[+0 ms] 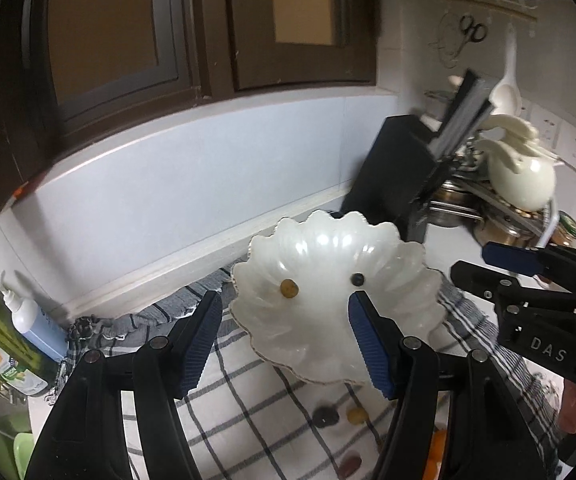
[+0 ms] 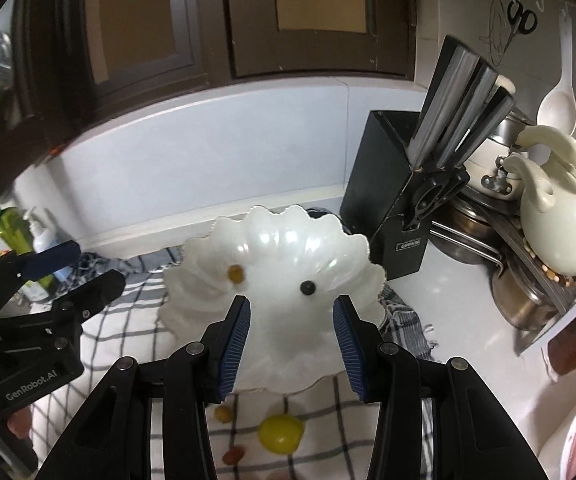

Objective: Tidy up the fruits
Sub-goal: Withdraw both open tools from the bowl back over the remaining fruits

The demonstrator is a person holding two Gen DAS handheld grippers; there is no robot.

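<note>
Two claws hang spread wide and empty over the checked cloth (image 2: 120,320) on the tabletop: left claw (image 1: 286,344), right claw (image 2: 290,344). The scalloped white dish (image 2: 280,248) holds a yellow-brown fruit (image 2: 235,273) and a dark fruit (image 2: 308,288). The lemon (image 2: 280,434) lies below, half hidden among small blurry fruits.

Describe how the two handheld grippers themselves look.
Both the left gripper and right gripper are matte black linkage frames with round silver pivot pins. Each finger carries a ribbed blue pad. White lettering reads "GenRobot.AI" on the left and "DAS" on the right. No cables show.
</note>
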